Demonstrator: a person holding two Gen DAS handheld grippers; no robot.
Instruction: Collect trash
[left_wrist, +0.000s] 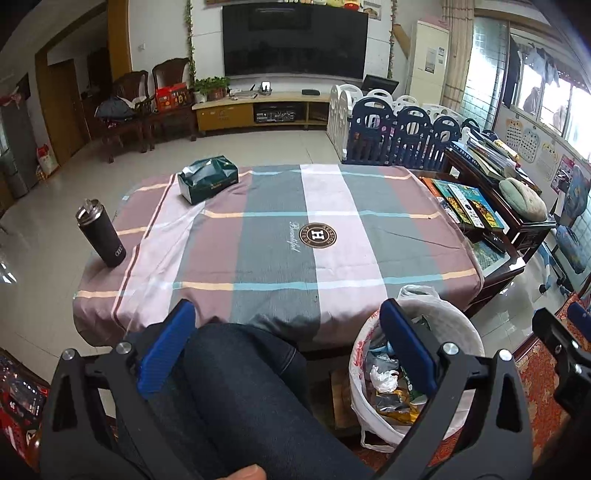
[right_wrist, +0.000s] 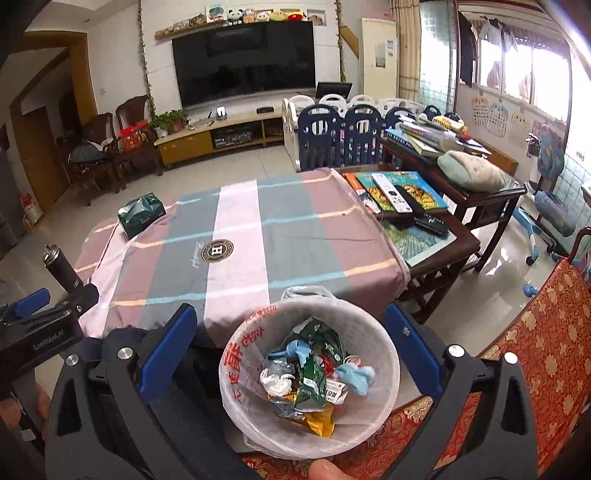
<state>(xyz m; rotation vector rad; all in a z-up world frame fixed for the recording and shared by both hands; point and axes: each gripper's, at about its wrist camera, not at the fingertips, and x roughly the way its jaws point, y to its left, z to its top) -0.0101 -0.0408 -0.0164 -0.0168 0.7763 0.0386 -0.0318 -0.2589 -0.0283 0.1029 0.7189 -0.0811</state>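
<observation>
With both my left tongs and right tongs open and empty, I scan the desk for trash missed by the bin.

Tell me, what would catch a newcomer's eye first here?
Probably the white trash bin, lined with a plastic bag and full of crumpled wrappers, right below the open right claw. Behind it spreads a plaid tablecloth holding only a green tissue box and a black tumbler at its left side. A big dark TV fills the far wall.
</observation>
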